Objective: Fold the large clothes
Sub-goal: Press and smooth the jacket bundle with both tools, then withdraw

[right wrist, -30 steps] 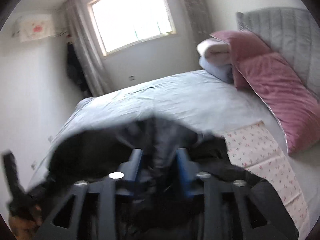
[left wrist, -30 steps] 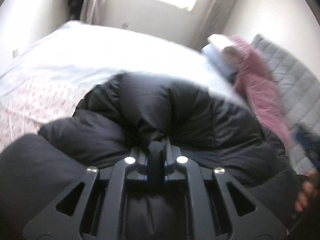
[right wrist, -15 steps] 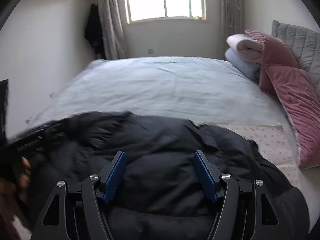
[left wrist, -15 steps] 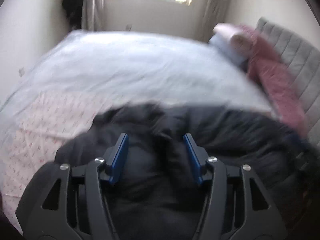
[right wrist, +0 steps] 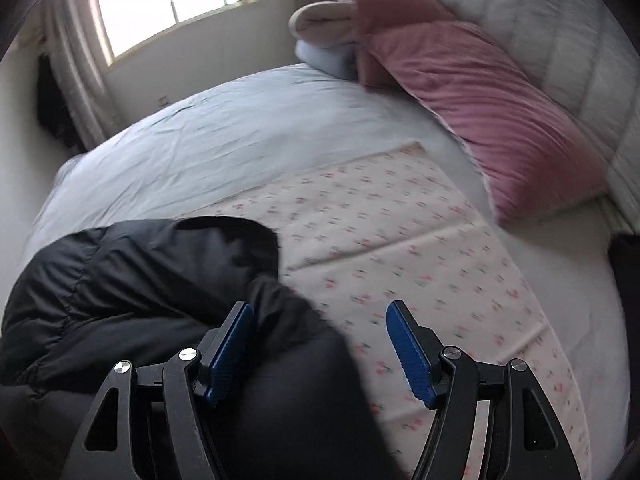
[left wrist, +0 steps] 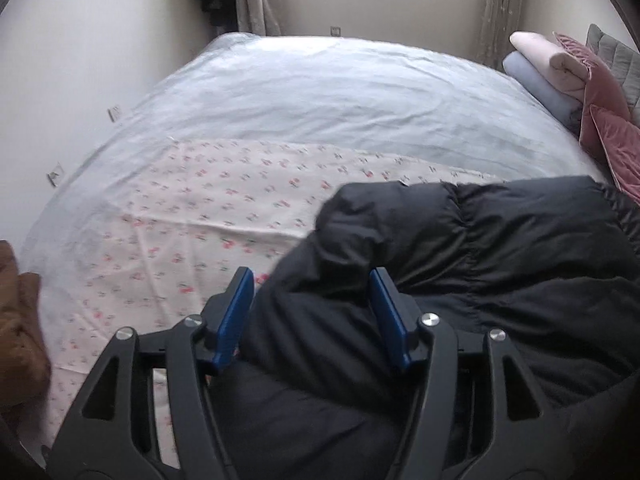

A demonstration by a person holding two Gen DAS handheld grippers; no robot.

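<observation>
Fingers (left wrist: 240, 312) L gripper (left wrist: 312, 280) just opened, R gripper (right wrist: 320, 312) too, wide; black jacket (left wrist: 480, 264) between, lying crosswise on bed (left wrist: 320, 92).

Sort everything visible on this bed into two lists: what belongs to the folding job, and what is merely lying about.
Job: black puffer jacket; floral sheet beneath it; left tongs; right tongs.

Lying about: pink pillows; rolled bedding; brown cloth.

Both your grippers angled downward, jaws apart.
Your left gripper (left wrist: 312, 312) has just been opening, its blue fingers (left wrist: 234, 316) spread with fabric between them unpressed; your right gripper (right wrist: 320, 344) likewise stands wide.
</observation>
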